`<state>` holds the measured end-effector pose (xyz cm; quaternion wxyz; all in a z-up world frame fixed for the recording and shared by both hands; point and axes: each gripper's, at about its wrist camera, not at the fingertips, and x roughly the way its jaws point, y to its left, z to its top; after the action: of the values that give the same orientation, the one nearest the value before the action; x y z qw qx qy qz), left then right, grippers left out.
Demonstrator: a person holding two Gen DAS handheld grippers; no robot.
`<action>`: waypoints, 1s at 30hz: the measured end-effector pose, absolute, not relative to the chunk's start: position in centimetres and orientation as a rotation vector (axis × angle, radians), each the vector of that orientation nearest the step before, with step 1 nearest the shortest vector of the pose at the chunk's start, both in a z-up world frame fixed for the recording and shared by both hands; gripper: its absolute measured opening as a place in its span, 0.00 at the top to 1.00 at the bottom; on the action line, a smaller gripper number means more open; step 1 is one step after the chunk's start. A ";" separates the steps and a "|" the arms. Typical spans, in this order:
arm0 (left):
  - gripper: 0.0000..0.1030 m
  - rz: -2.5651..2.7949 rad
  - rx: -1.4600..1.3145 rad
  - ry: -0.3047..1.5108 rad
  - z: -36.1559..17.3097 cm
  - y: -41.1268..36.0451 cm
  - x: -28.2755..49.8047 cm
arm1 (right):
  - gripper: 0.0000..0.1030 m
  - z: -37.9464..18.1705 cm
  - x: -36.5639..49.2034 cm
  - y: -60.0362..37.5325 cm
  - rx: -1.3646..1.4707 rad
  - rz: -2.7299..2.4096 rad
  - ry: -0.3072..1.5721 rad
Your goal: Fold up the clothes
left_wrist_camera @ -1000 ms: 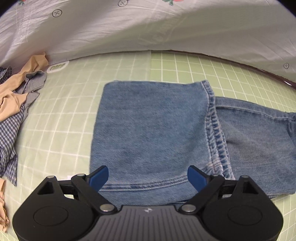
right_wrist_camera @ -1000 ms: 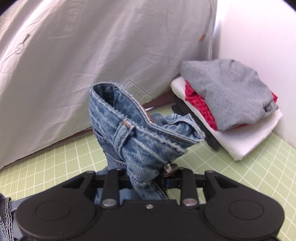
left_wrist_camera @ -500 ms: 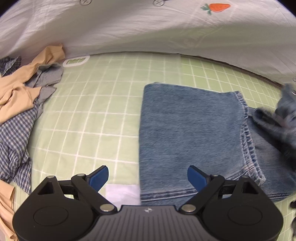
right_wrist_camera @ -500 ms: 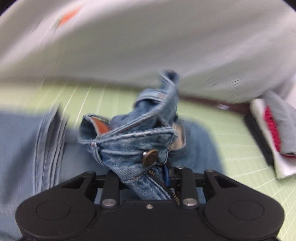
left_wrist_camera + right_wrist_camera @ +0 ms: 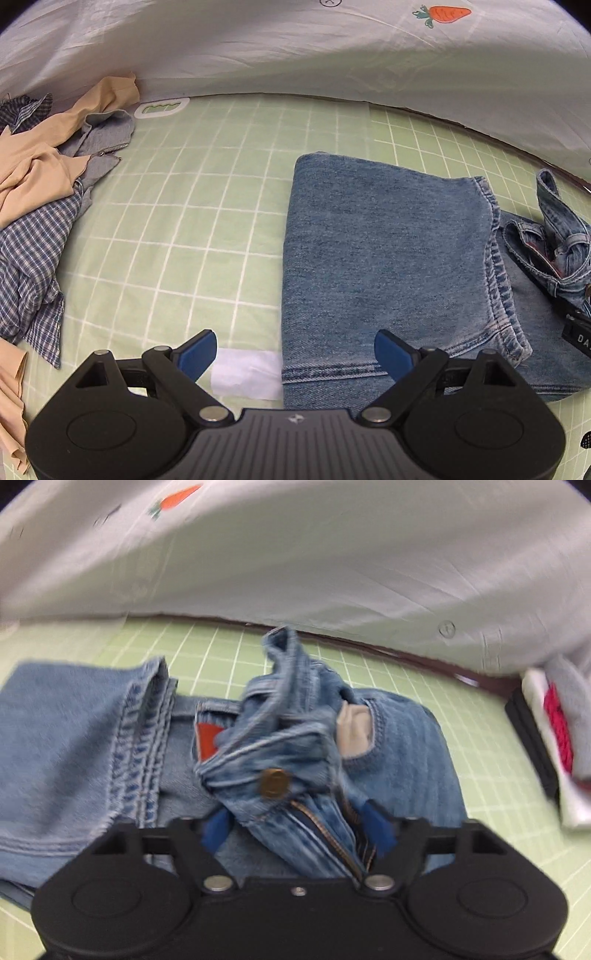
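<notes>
Blue jeans [image 5: 384,251] lie partly folded on the green grid mat [image 5: 207,206], legs folded flat. My left gripper [image 5: 295,352] is open and empty, hovering at the near left corner of the folded legs. In the right wrist view, my right gripper [image 5: 299,827] has its blue fingers parted around the bunched waistband [image 5: 273,753] with its brass button, over the jeans' seat. The waistband also shows at the right edge of the left wrist view [image 5: 554,236].
A pile of unfolded clothes, beige and blue checked [image 5: 40,199], lies at the left. A stack of folded clothes [image 5: 554,731] sits at the right. A white sheet [image 5: 295,48] hangs behind the mat. A white label [image 5: 245,373] lies on the mat.
My right gripper carried the waistband left and down over the folded legs, and its fingers have parted. My left gripper has drawn back to the left, off the jeans.
</notes>
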<state>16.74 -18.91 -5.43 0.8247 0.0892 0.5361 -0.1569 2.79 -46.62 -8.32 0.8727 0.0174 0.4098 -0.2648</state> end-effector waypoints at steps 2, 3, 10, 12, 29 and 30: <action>0.11 -0.333 0.197 1.135 -5.3 -19.3 16.3 | 0.22 -7.7 1.4 -47.0 0.106 -0.547 0.823; 0.11 -0.334 0.202 1.134 -5.3 -19.5 16.1 | 0.22 -7.3 0.7 -47.0 0.127 -0.548 0.803; 0.10 -0.306 0.202 1.150 -5.8 -20.4 14.7 | 0.21 -4.2 -3.4 -50.6 0.262 -0.640 0.627; 0.10 -0.297 0.190 1.163 -6.1 -20.6 14.3 | 0.27 -4.3 -3.3 -52.2 0.273 -0.650 0.631; 0.10 -0.195 0.169 1.165 -7.6 -20.8 16.8 | 0.61 -10.4 4.4 -50.5 0.215 -0.384 0.773; 0.10 -0.190 0.171 1.173 -7.8 -20.6 17.0 | 0.61 -10.5 3.6 -49.4 0.190 -0.393 0.756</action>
<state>16.95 -20.62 -7.82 0.8252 0.0806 0.5519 -0.0892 3.62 -49.39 -10.54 0.9063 0.0922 0.3660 -0.1903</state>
